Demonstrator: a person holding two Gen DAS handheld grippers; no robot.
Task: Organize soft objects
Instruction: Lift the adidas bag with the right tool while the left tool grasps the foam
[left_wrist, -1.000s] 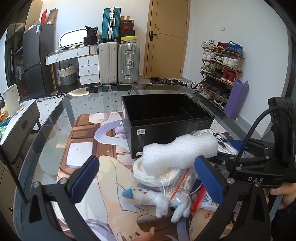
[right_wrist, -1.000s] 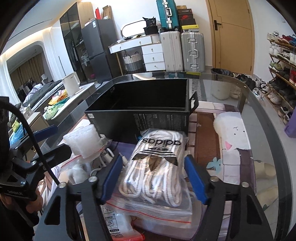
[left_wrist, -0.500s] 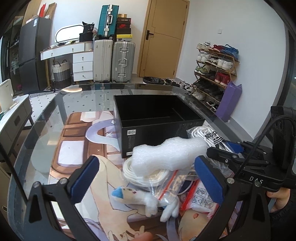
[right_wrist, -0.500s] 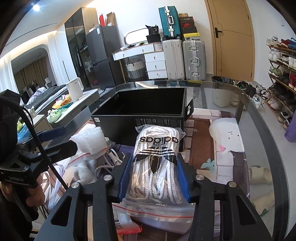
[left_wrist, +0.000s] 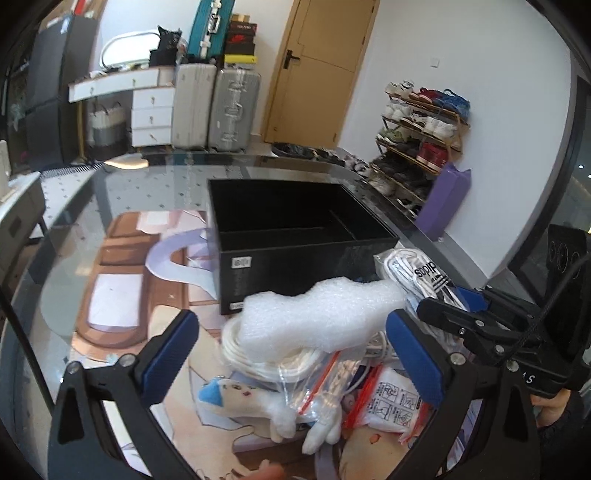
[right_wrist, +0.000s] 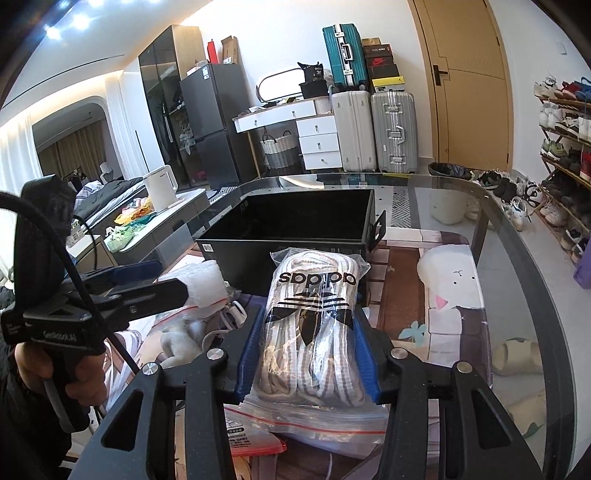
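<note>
1. I see my right tool (right_wrist: 306, 354) is black with blue pads.
2. My left tool (left_wrist: 291, 347) is black with blue pads too.
3. The bag of laces (right_wrist: 314, 325) is clear, with white and grey striped laces and a black logo.
4. The box (left_wrist: 295, 236) is black.
5. The foam piece (left_wrist: 317, 317) is white.
6. The plush toy (left_wrist: 258, 402) is white with a blue ear.
7. The cable coil (left_wrist: 236, 350) is white.
8. The small bags (left_wrist: 391, 402) are clear with red strips.
9. The mat (left_wrist: 122, 280) on the table has a brown, cream and purple cartoon picture.
</note>
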